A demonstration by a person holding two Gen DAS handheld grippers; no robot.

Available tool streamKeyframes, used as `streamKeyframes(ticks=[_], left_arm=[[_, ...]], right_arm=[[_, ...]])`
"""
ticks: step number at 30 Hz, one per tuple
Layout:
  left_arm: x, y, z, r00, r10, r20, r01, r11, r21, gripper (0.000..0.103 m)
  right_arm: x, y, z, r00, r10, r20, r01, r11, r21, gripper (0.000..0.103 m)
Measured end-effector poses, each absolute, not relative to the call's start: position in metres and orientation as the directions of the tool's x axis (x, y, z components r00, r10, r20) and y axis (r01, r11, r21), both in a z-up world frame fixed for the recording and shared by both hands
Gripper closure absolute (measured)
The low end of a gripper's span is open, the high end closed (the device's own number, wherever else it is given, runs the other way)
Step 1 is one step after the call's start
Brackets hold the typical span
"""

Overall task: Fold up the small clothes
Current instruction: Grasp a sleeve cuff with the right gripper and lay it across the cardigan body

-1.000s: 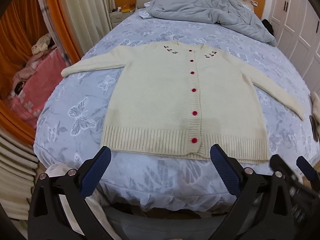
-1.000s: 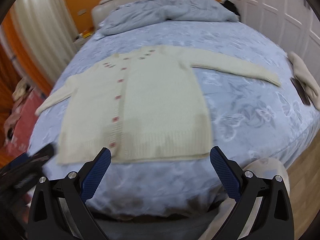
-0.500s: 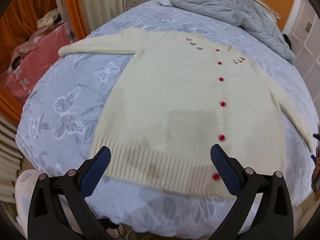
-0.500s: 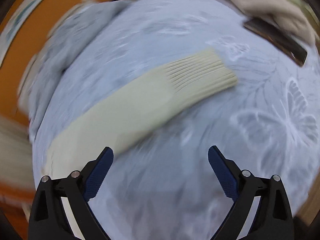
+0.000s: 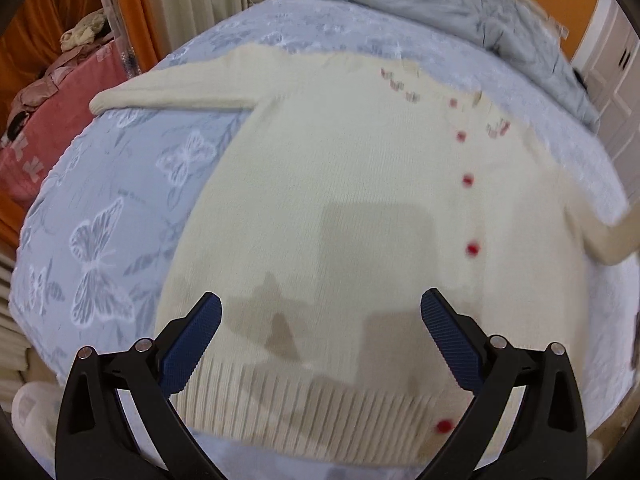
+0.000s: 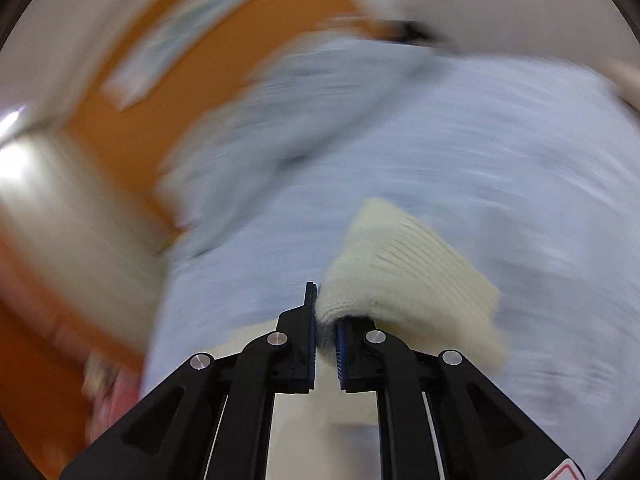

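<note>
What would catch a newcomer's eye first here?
A cream cardigan with red buttons lies spread flat on the blue butterfly bedspread. The right gripper is shut on its ribbed cuff, amid heavy blur, while the left gripper hovers open above the hem.

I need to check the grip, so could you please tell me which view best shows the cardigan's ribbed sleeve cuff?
The right wrist view: the sleeve cuff sits clamped in the right claw, filling the centre despite blur. The left wrist view shows the cardigan flat, with that sleeve only a blurred strip at the edge.
</note>
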State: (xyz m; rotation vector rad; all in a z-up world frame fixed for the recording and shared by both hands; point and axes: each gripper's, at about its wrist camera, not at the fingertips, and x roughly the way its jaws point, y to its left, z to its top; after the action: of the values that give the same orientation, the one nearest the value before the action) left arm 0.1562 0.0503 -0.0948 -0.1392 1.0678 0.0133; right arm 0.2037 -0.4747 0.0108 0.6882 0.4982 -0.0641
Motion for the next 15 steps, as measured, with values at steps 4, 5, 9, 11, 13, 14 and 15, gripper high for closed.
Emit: streamKeyframes(ticks=[4,5,9,11,13,14,15], left_arm=[[0.177,0.057,-0.07,0.556,-0.13,-0.821,-0.086,0.973,-0.213,0.005],[0.183,0.059,-0.065,0.569,-0.146,-0.809,-0.087,0.968,-0.236,0.005],[0.216,0.064,-0.058,0.577,-0.213,-0.789,-0.091,0.943,-0.321,0.005],[0.24,0.065,-0.062,0.564,-0.261,-0.783,-0.094,0.923,-0.374,0.005],[0.265,0.063,-0.072,0.544,-0.306,-0.781,-0.08,0.908,-0.411,0.005],[0.282,0.059,-0.081,0.529,-0.308,-0.791,-0.084,0.908,-0.41,0.005],[0.29,0.057,-0.087,0.522,-0.314,-0.793,-0.081,0.907,-0.413,0.005]], right_arm=[[0.265,-0.317,0.034,0.78,0.432,-0.452,-0.155,0.834,0.53,0.081],[0.278,-0.277,0.022,0.729,0.474,-0.493,-0.215,0.843,0.492,0.071],[0.3,-0.212,-0.044,0.612,0.45,-0.65,-0.233,0.888,0.396,0.068],[0.291,-0.236,-0.059,0.626,0.409,-0.664,-0.154,0.9,0.409,0.06],[0.279,-0.271,-0.07,0.659,0.329,-0.677,-0.043,0.914,0.403,0.044],[0.268,-0.298,-0.073,0.679,0.266,-0.685,0.037,0.919,0.393,0.042],[0.26,-0.312,-0.077,0.684,0.227,-0.693,0.089,0.917,0.388,0.042]])
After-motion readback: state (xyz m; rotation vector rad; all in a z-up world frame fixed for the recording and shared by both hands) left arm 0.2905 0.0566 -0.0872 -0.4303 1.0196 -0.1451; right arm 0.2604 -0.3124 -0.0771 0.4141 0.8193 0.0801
